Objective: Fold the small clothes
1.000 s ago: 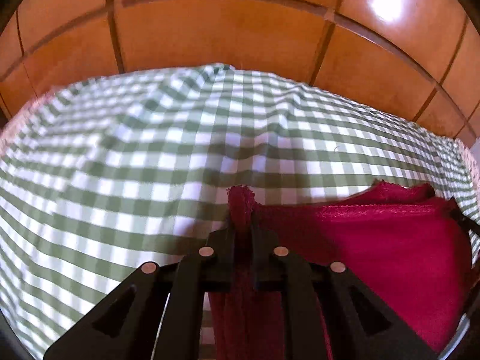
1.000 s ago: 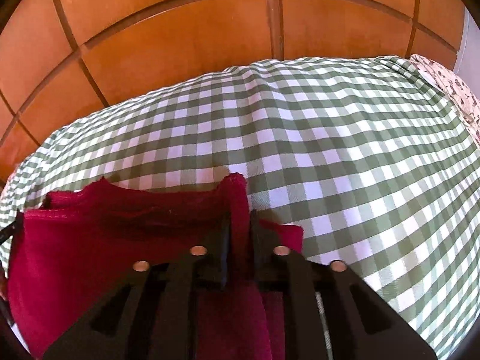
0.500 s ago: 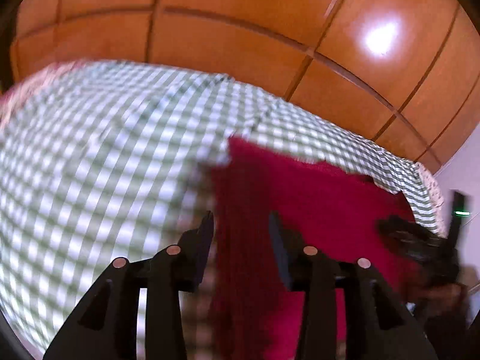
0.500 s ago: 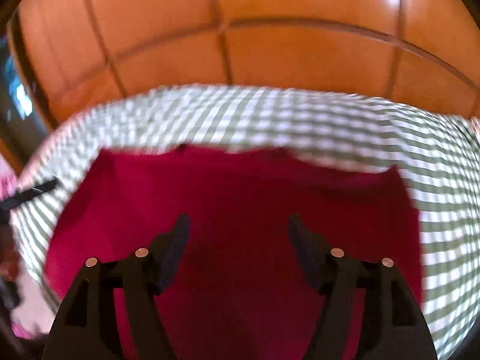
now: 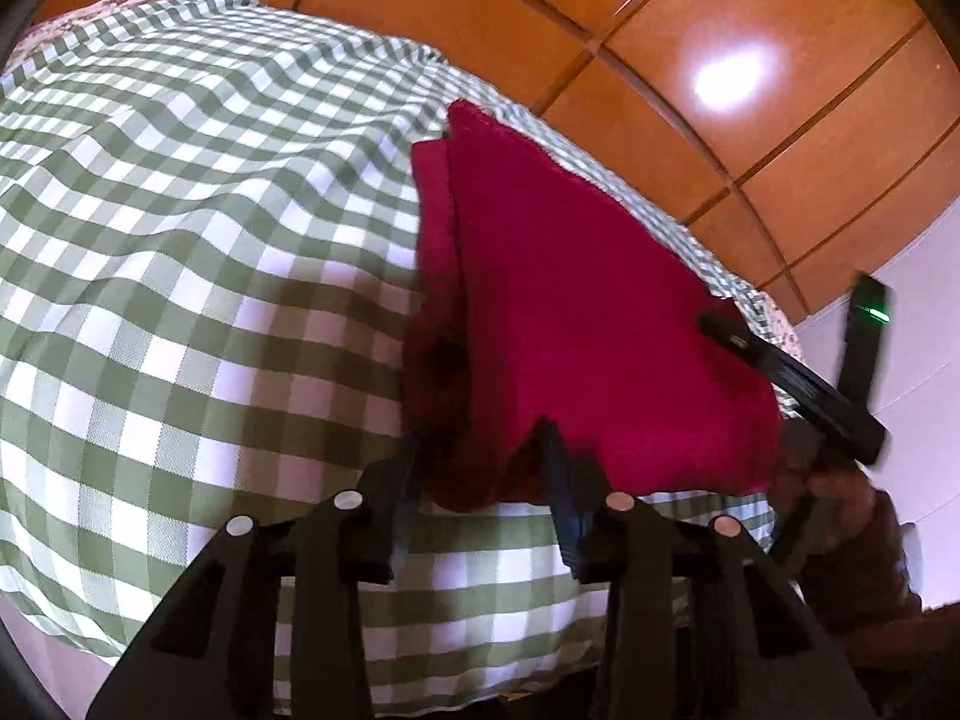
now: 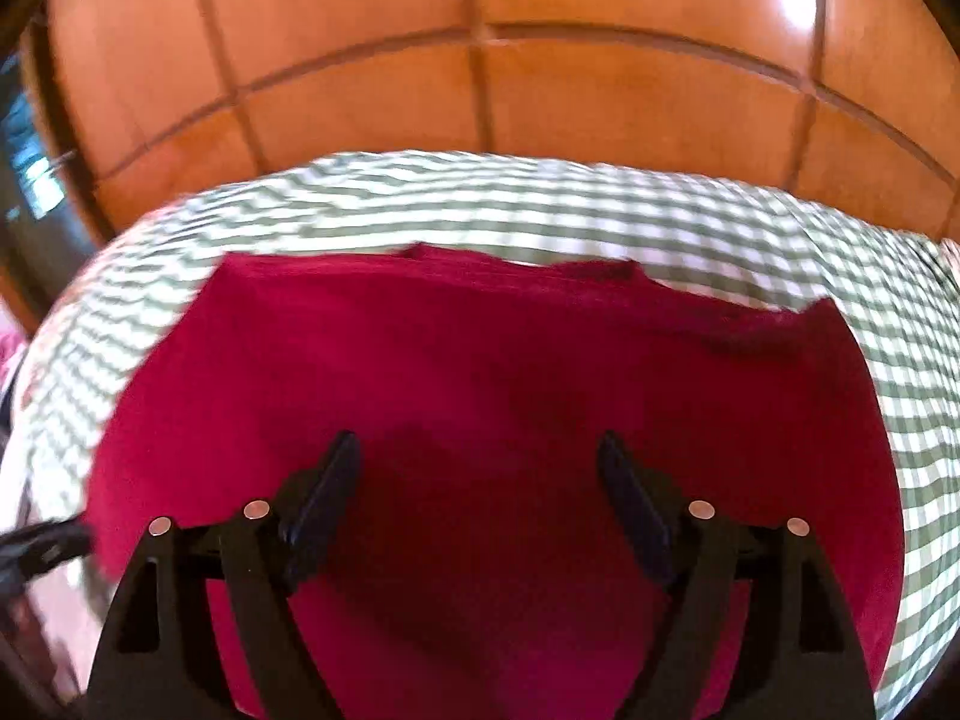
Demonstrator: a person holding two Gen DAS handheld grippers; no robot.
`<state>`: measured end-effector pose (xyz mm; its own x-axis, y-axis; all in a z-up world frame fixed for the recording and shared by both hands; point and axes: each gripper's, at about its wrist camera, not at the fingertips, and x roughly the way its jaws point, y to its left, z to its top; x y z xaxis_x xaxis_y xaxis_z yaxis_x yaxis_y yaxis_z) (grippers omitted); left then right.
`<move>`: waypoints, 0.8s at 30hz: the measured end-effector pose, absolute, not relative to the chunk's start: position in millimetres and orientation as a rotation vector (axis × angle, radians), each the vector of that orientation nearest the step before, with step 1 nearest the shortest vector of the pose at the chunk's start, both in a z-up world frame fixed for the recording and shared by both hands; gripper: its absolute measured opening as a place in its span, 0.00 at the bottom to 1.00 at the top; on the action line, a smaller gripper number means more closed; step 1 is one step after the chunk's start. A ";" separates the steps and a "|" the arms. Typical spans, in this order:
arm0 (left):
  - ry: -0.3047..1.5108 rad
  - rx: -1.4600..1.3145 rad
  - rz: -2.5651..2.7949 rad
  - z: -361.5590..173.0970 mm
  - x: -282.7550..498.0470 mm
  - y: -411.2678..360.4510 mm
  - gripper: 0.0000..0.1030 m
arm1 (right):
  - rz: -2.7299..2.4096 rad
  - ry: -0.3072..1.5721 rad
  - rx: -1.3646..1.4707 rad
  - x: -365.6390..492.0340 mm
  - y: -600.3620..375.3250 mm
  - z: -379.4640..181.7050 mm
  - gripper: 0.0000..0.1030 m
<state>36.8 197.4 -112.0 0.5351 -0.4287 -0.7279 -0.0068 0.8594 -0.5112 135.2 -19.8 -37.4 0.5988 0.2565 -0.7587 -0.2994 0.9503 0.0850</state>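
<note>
We judge the folded red cloth soft and limp; its near-left corner sits between the closing, not yet pinching left gripper; the empty right gripper is opening.

1. This is a home, likely a bedroom or living room.
2. A green-and-white checked cloth covers a soft, rounded surface, perhaps a bed or a padded desk (the fisheye view bends it too much to tell which).
3. Behind it stand glossy orange-brown wood panels with dark grooves, like a wardrobe front or panelled wall.
4. A floral-patterned fabric peeks out at the cloth's far edge.
5. A pale wall shows at the right.
</note>
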 end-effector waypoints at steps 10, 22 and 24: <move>0.983 -0.402 -0.189 -104.4 23.7 198.9 0.23 | 0.402 0.756 -0.370 55.1 30.5 -78.9 0.79; 0.929 -0.220 -0.363 -83.5 47.5 127.1 0.37 | 0.220 0.862 -0.030 34.7 -89.4 -45.2 0.79; 1.000 -0.228 -0.306 -105.4 56.2 130.8 0.33 | 0.128 0.900 0.027 25.8 -125.8 -54.9 0.79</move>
<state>56.2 130.8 -105.4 0.5034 -0.3542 -0.7881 0.1472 0.9339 -0.3257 25.8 -125.8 -54.9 0.6148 0.1222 -0.7792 -0.0997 0.9920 0.0770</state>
